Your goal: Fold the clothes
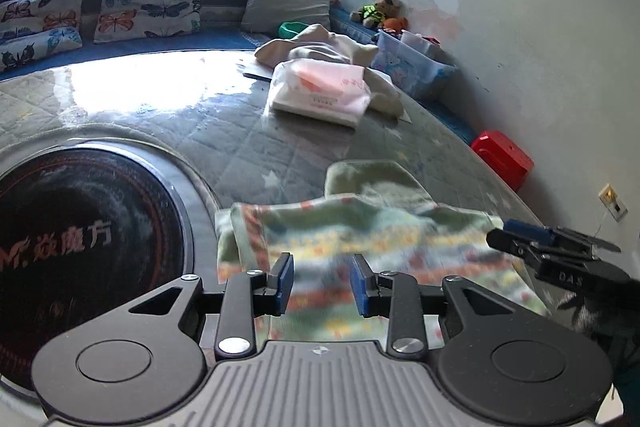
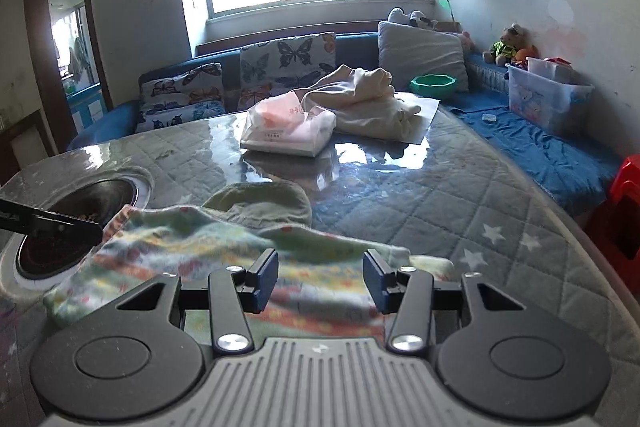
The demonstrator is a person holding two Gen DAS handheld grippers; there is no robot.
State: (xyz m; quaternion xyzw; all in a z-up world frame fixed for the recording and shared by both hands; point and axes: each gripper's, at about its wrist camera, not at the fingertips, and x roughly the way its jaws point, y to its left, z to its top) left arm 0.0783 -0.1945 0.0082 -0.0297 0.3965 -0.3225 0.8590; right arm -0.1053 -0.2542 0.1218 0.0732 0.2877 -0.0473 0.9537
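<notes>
1. The left gripper (image 1: 322, 283) has its jaws parted, blue pads apart, with nothing pinched between them; the garment shows blurred in the gap below.
2. The right gripper (image 2: 320, 277) likewise stands with its jaws parted and no cloth caught between the pads.
3. Just beyond both sets of fingers lies the striped garment (image 2: 192, 247), pale green with bands of orange, yellow and blue, spread on the near part of the table (image 2: 460, 195). It is smeared in both views, so whether the pads touch it I cannot tell.
4. A plain green part of the garment (image 2: 260, 203), perhaps a hood, bulges up at its far edge.
5. In the left wrist view the right gripper's tip comes in at the right, at the garment's edge; in the right wrist view the left gripper's tip lies at the garment's left corner.
6. Left of the garment, a round black induction cooktop (image 1: 80, 247) is set into the table, and the garment's left edge lies over its rim.
7. The table wears a quilted grey cover with white stars under a glossy clear sheet.
8. Further back sit a pink-and-white plastic bag (image 2: 288, 127) and, touching it, a crumpled cream cloth (image 2: 372, 99).
9. Behind stand a blue bench with butterfly cushions (image 2: 288, 63), a grey pillow (image 2: 424, 51) and a green bowl (image 2: 434, 85).
</notes>
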